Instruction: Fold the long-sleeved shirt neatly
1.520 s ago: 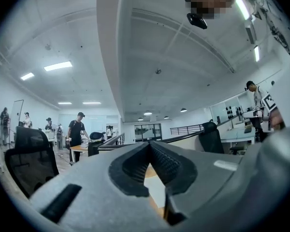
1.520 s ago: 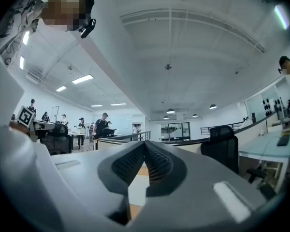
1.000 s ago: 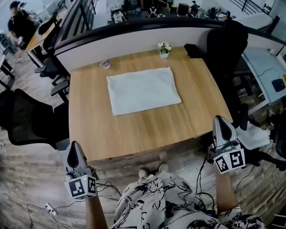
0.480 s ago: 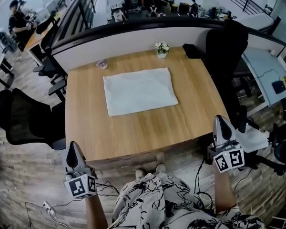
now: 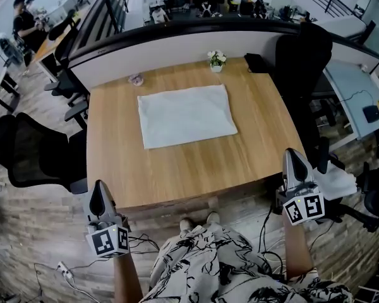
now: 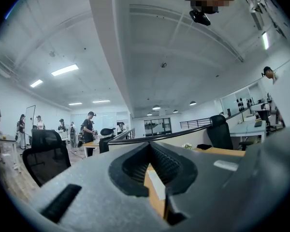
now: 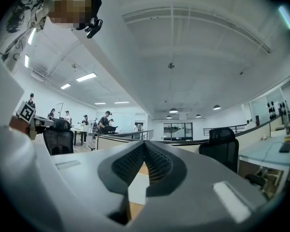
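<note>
Shirt: The shirt (image 5: 186, 115) is lying flat as a white rectangle on the far half of the bench (image 5: 177, 169), toward the middle. No sleeve, collar or loose flap is sticking out of its outline.

Left gripper: You are holding the left gripper (image 5: 100, 191) off the near edge of the bench, low at your left side. Its jaws are pressing together with nothing between them. It is well apart from the shirt.

Right gripper: You are holding the right gripper (image 5: 293, 158) beside the near right corner of the bench. Its jaws are also meeting tip to tip and carrying nothing. It is well apart from the shirt too.

Other items: A small flower pot (image 5: 216, 60) is standing at the far edge of the bench, just beyond the shirt. A small pinkish item (image 5: 136, 79) is sitting near the far left corner and a dark item (image 5: 254, 62) near the far right corner. None of them is touching the shirt.

Work done: Judging by the tidy rectangle, the sleeves and body are looking fully folded in.

Work left: Little appears to be remaining. The edges are running slightly askew to the bench, so at most you are facing a final squaring or smoothing. Whether the layers underneath are lying even is not showing from above.
</note>
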A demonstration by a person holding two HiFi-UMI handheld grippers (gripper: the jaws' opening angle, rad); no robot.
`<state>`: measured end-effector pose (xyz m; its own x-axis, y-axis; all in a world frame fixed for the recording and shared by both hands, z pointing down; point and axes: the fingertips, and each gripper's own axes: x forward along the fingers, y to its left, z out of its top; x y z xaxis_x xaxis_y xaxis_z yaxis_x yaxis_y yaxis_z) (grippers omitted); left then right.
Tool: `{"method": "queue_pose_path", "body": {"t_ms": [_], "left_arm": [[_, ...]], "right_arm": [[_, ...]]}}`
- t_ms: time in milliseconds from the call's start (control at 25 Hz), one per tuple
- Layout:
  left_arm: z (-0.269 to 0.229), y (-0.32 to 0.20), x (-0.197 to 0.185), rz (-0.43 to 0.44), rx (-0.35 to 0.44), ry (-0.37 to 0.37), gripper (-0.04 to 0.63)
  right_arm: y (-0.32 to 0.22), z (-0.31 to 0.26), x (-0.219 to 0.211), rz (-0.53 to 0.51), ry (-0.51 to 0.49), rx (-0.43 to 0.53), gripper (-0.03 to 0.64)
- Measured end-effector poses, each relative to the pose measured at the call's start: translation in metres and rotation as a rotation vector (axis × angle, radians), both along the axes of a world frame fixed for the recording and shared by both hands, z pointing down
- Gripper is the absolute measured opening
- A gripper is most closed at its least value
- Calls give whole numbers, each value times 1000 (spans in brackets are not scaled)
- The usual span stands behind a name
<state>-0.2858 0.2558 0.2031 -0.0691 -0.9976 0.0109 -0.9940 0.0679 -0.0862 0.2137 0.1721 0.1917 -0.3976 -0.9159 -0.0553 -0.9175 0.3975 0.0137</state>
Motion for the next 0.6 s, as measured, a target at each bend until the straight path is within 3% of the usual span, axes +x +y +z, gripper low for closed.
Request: {"method": "queue_pose_path", "body": {"t_ms": [600], "left_arm": [[-1, -2, 10, 18, -4, -15, 3]], "right_arm": [[-7, -1, -3, -12, 8, -1, 5]]}}
